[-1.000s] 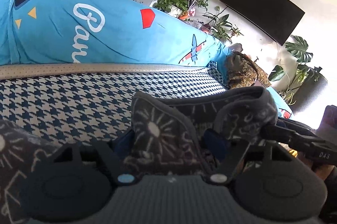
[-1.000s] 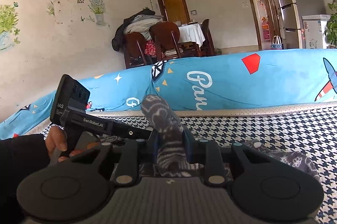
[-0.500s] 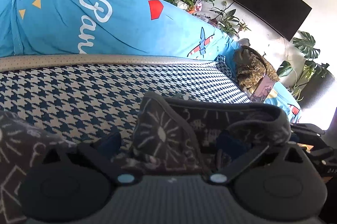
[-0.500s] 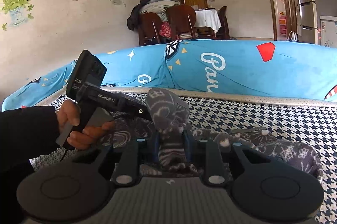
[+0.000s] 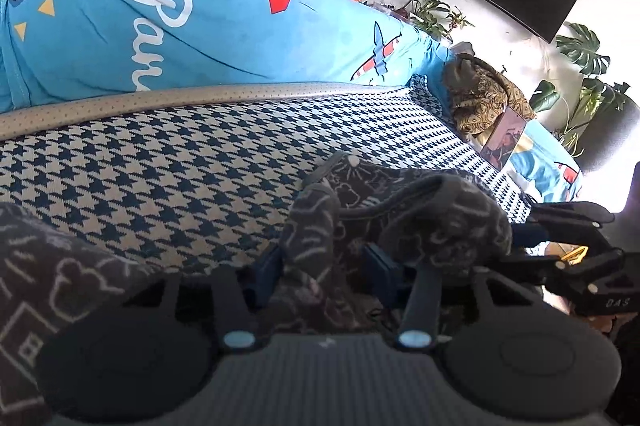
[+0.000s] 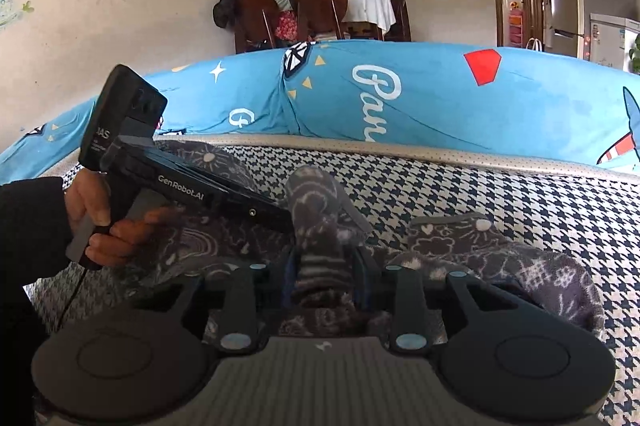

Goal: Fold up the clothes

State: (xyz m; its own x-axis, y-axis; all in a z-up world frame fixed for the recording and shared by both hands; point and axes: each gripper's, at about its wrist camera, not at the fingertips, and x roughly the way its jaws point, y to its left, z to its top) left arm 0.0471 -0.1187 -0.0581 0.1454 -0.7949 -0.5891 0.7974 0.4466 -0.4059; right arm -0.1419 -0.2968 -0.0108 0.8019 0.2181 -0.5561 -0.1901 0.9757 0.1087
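Fleece garment (image 5: 404, 209) (dark grey, pale doodles) lies bunched on the houndstooth sofa cover (image 5: 168, 169). Left tool (image 5: 320, 266), just narrowed, pinches a raised fold; right tool (image 6: 322, 282), just widened slightly, straddles another upright fold.

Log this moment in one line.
task: fold clothes | left gripper: just closing, dark garment fold between fingers | right gripper: just opening, garment fold between fingers | surface: houndstooth cover
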